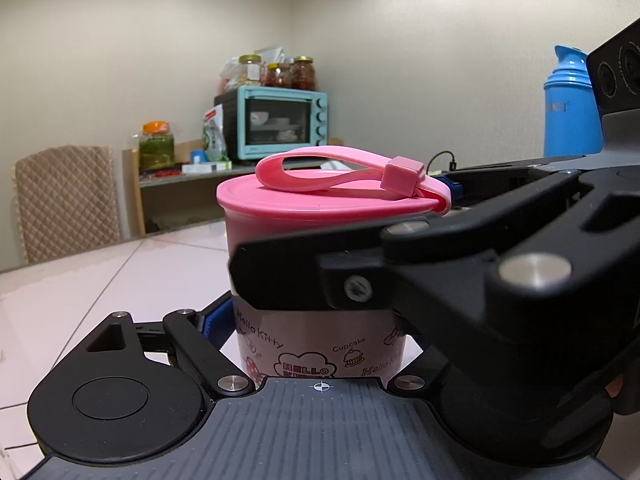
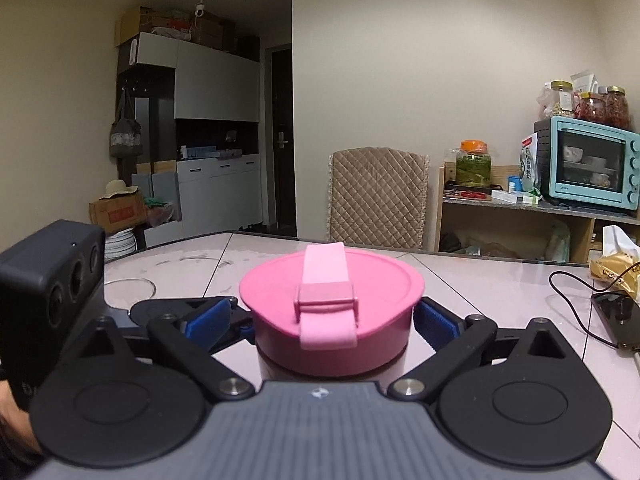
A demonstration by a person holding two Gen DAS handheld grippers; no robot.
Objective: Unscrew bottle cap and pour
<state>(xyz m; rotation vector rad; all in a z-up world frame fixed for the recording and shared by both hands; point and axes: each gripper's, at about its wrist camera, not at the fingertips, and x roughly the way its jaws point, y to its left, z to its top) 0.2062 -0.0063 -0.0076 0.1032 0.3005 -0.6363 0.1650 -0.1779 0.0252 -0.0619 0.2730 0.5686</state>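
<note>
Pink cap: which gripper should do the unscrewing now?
Probably right. The right gripper has its fingers on either side of the pink cap, while the left gripper sits lower around the bottle body, steadying it.

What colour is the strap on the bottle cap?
Pink, a shade lighter than the cap; the strap shows best in the right wrist view.

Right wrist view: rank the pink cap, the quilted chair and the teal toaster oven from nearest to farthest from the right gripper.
1. Pink cap: between the right gripper's blue pads, dead centre.
2. Quilted chair: behind the table's far edge, slightly right of centre.
3. Teal toaster oven: on the wooden shelf by the far right wall; about the chair's depth, so this order is uncertain.
</note>
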